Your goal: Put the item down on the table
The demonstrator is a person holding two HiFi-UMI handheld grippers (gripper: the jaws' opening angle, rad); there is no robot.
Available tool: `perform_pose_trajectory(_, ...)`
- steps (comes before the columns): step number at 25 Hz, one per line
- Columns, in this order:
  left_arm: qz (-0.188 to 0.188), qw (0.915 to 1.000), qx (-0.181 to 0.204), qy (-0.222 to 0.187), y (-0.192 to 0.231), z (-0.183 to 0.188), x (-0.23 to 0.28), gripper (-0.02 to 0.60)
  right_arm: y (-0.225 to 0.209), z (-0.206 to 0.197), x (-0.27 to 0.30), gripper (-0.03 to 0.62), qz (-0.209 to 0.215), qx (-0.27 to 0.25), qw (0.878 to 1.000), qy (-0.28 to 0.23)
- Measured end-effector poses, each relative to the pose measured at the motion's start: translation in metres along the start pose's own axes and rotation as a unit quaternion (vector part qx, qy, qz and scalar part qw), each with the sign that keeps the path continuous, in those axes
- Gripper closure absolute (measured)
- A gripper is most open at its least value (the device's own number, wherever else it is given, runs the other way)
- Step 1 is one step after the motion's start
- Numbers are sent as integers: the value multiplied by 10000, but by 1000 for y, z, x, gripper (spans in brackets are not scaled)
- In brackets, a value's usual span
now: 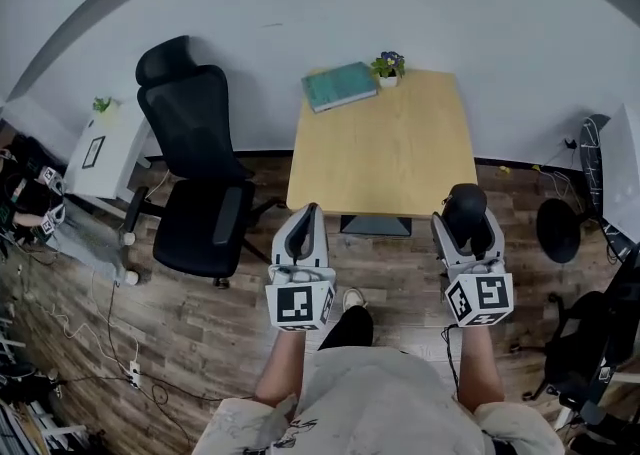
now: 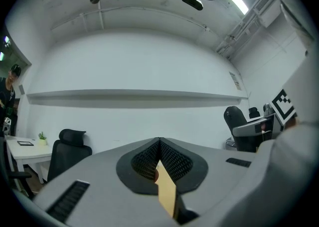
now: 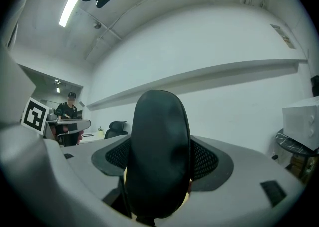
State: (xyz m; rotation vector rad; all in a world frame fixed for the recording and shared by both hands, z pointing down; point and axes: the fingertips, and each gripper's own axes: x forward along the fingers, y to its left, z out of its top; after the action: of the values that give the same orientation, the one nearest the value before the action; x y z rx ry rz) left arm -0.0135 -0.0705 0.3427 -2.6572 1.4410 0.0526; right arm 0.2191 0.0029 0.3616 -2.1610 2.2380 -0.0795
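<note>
My right tongs (image 3: 160,157) are clamped on the black item (image 3: 157,143), a smooth, rounded, oval body. In the right gripper view it stands lengthwise between the two mesh pads. Its long axis runs along the jaws, and its domed end reaches well past their tips, filling the middle of the view. A pad presses on each of its flanks.

From the head view, the black item (image 1: 464,207) points away from me, its far end towards the table (image 1: 400,148). It is at the table's near right corner and overlaps the near edge. It is carried in the right tongs (image 1: 467,229) and not lying on the tabletop. I cannot tell how high above the wood it is.

My left tongs (image 2: 159,145) are closed, with the pads meeting at the tips and nothing gripped. A thin tan sliver shows in the gap below the tips, and I cannot tell what it is. In the head view the left tongs (image 1: 305,219) are at the table's near left corner, pointing the same way as the right pair and well apart from the item.

On the table's far left corner lies a teal book (image 1: 340,86). A small potted plant (image 1: 388,67) stands just to the right of it at the far edge. A black office chair (image 1: 195,178) stands to the left of the table.
</note>
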Motion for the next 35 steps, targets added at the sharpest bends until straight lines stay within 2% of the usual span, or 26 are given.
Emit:
perform_pose_trajectory(10,485,9986,-95,-164,116,-7,60,578,61,23,131,243,543,-49,9985,-17)
perform_pose_trajectory(18,781,9968,-106,-88,178,-21,68,578,108,16,186,243,857,-195,9961,56)
perform_pose_trajectory(25,695,9975,-107,-63,184,-34,91,578,100,6,212,243,724,-121,9973,82)
perform_pose_trajectory(35,452,9989,-68,-62,159,-49,136,578,61,-9,235,243,647,-56,9977,190)
